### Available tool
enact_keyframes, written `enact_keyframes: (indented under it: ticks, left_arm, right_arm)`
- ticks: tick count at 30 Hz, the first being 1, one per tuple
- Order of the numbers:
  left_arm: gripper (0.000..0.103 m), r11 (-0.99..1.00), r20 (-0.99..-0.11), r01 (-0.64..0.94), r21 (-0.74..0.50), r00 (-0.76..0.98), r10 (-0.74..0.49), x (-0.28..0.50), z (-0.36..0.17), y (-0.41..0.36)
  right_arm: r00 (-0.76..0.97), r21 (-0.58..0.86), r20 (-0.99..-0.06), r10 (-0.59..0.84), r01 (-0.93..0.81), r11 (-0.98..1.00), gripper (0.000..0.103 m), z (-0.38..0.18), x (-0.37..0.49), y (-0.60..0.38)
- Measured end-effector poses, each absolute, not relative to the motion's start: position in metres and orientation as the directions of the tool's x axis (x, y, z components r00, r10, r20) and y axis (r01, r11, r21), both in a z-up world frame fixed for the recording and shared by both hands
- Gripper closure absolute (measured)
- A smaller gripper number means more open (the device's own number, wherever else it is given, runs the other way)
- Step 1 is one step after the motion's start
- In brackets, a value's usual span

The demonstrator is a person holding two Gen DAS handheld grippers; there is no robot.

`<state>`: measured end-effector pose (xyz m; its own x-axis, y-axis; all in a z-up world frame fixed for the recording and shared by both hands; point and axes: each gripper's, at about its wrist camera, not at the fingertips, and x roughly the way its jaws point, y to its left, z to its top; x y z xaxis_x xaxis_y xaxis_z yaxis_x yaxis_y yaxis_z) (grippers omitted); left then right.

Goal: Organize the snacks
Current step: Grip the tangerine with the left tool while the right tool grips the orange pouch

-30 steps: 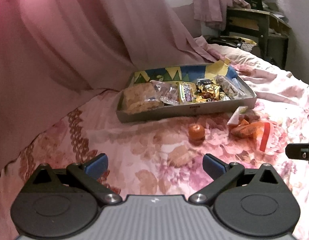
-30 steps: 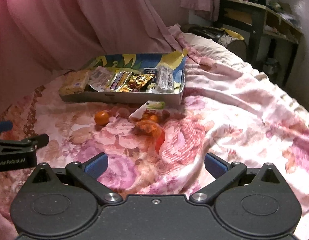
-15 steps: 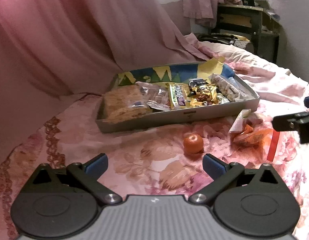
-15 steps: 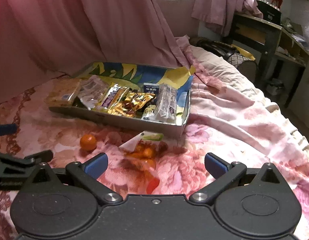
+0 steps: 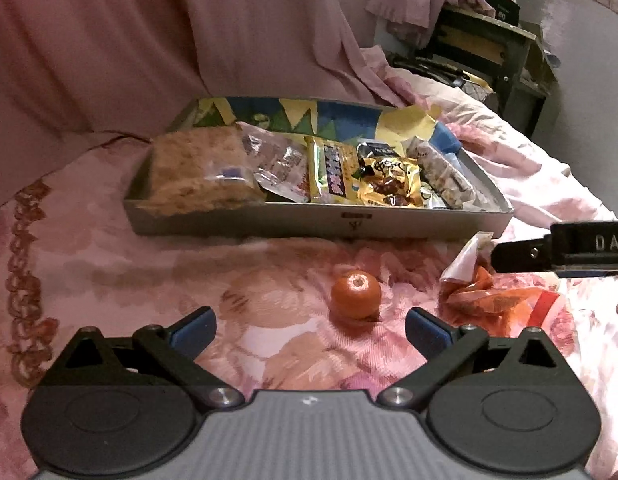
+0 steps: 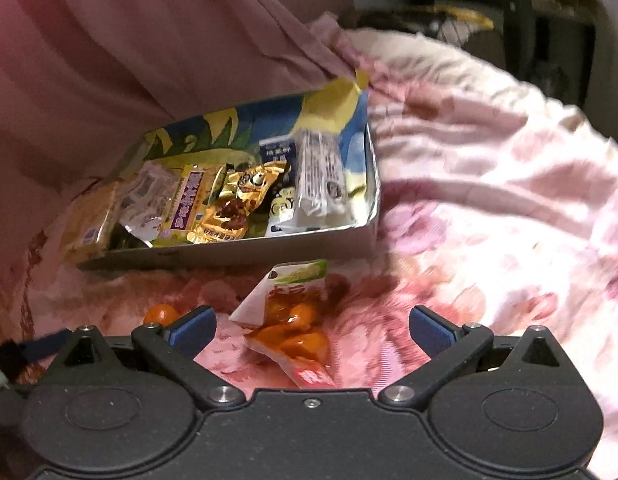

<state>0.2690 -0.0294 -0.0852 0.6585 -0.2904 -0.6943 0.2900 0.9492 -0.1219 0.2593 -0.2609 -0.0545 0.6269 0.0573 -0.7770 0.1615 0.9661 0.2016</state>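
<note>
Both the left gripper [image 5: 311, 328] and right gripper [image 6: 313, 326] gape wide, holding nothing. The shallow grey cardboard tray [image 5: 309, 222] holds wrapped snack packets [image 5: 389, 178].

Right gripper [image 5: 565, 250] cut off at edge

Box [image 5: 317, 224] of snack packets [image 5: 333, 172] sits on the bed [image 5: 109, 272]. Before its near wall lie a tangerine [image 5: 355, 294], left, and a bag [image 5: 493, 304], right.

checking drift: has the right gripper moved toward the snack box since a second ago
Yes. The right gripper has closed in on the snack box, now low over the orange bag.
</note>
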Motion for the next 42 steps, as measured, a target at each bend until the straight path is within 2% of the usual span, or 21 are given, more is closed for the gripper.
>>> enact_keyframes:
  ticks: [12, 25, 32, 36, 42]
  left_arm:
    - [0.0, 0.959, -0.709, 0.25, -0.132, 0.652, -0.267, 0.289, -0.105, -0.029]
    - [0.0, 0.936, -0.673, 0.351, -0.021, 0.688, -0.272, 0.289, -0.113, -0.051]
    - [0.001, 0.919, -0.66, 0.393, -0.014, 0.687, -0.304, 0.292, -0.114, -0.058]
    - [0.008, 0.909, -0.657, 0.416, 0.016, 0.69, -0.304, 0.291, -0.114, -0.061]
    - [0.019, 0.899, -0.641, 0.438, -0.01, 0.687, -0.341, 0.288, -0.111, -0.059]
  right_arm:
    - [0.579, 0.268, -0.811, 0.087, 0.235, 0.934, 0.001, -0.084, 0.282, -0.263]
    - [0.544, 0.269, -0.833, 0.097, 0.246, 0.931, 0.001, -0.095, 0.288, -0.259]
    - [0.542, 0.265, -0.835, 0.095, 0.244, 0.933, 0.001, -0.096, 0.288, -0.259]
    - [0.541, 0.263, -0.836, 0.095, 0.243, 0.934, 0.001, -0.097, 0.289, -0.258]
    - [0.538, 0.263, -0.837, 0.096, 0.241, 0.934, 0.001, -0.097, 0.289, -0.258]
